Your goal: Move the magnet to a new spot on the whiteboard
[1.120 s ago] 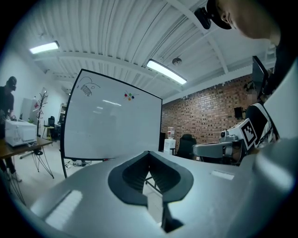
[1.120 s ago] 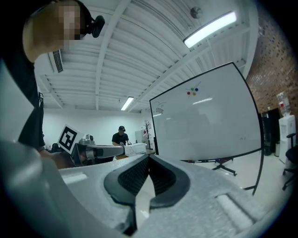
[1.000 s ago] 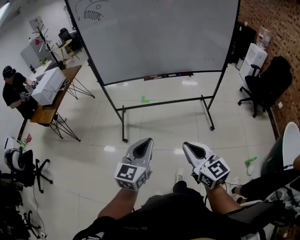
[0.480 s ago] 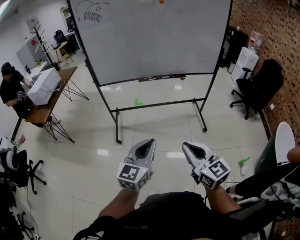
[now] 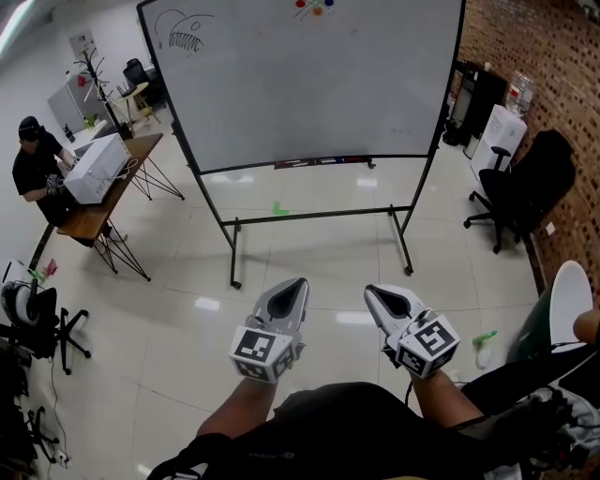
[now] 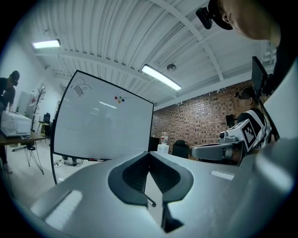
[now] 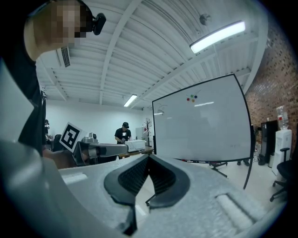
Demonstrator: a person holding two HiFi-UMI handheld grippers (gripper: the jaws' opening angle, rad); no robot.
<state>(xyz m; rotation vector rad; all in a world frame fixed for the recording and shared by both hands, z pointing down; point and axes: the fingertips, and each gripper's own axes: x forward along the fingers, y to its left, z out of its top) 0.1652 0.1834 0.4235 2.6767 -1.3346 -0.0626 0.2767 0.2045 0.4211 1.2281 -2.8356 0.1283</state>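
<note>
Presently, both claws are seen closed and empty. The jaw tips of the left gripper [image 5: 298,282] and the right gripper [image 5: 369,290] are pressed together, and nothing is touched. The magnets [image 5: 314,6], a small coloured cluster, are stuck near the top edge of the whiteboard [image 5: 309,94], well apart from both grippers.

- left gripper [image 5: 296,281]: held low in front of the torso, pointing forward and about level; jaws closed tip to tip, nothing between them.
- right gripper [image 5: 369,290]: beside the left one and apart from it, also pointing forward and level; jaws closed, empty.
- left cube [image 5: 261,350] and right cube [image 5: 427,342]: seated at the rear of each gripper.
- left forearm [image 5: 239,408] and right forearm [image 5: 436,403]: bare, reaching forward from the torso; the gripper tips angle slightly toward each other.
</note>
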